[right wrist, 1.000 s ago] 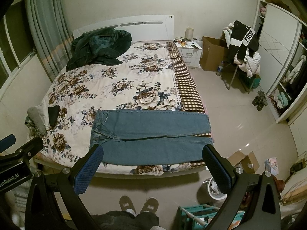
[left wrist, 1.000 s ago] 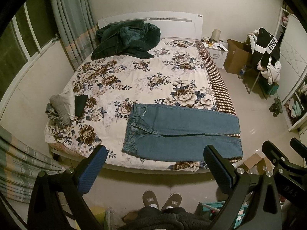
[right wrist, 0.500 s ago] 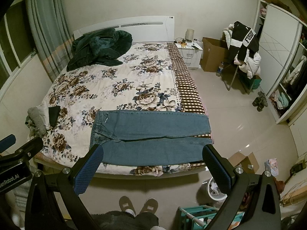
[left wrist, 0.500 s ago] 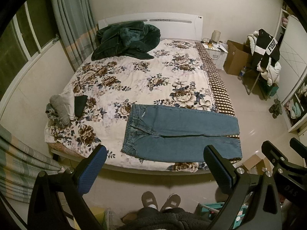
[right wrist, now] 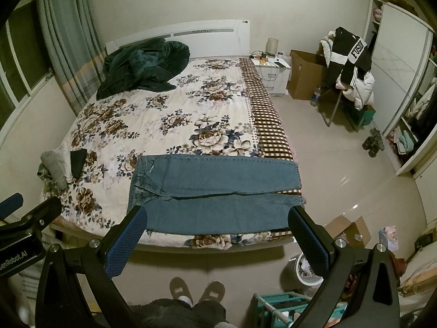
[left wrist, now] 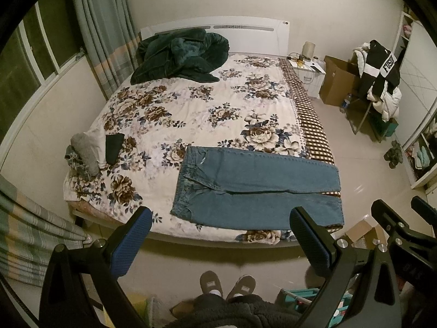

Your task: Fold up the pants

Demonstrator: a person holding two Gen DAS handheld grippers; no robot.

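Note:
Blue jeans (left wrist: 256,188) lie flat across the near end of the floral bed (left wrist: 191,114), waistband to the left, both legs spread side by side toward the right edge; they also show in the right wrist view (right wrist: 215,191). My left gripper (left wrist: 221,229) is open and empty, held high in front of the bed's foot. My right gripper (right wrist: 215,227) is open and empty, also well short of the jeans. Part of each gripper shows at the edge of the other's view.
A dark green blanket (left wrist: 177,54) is heaped by the headboard. Folded grey and black clothes (left wrist: 95,150) sit at the bed's left edge. A nightstand (right wrist: 273,73), cardboard box (right wrist: 306,73), clothes-laden chair (right wrist: 347,68) and wardrobe (right wrist: 404,87) stand to the right. Slippered feet (left wrist: 226,284) are below.
Both views have shifted slightly, with the bed and jeans sitting a touch lower and nearer. Both grippers stay open and the jeans have not moved.

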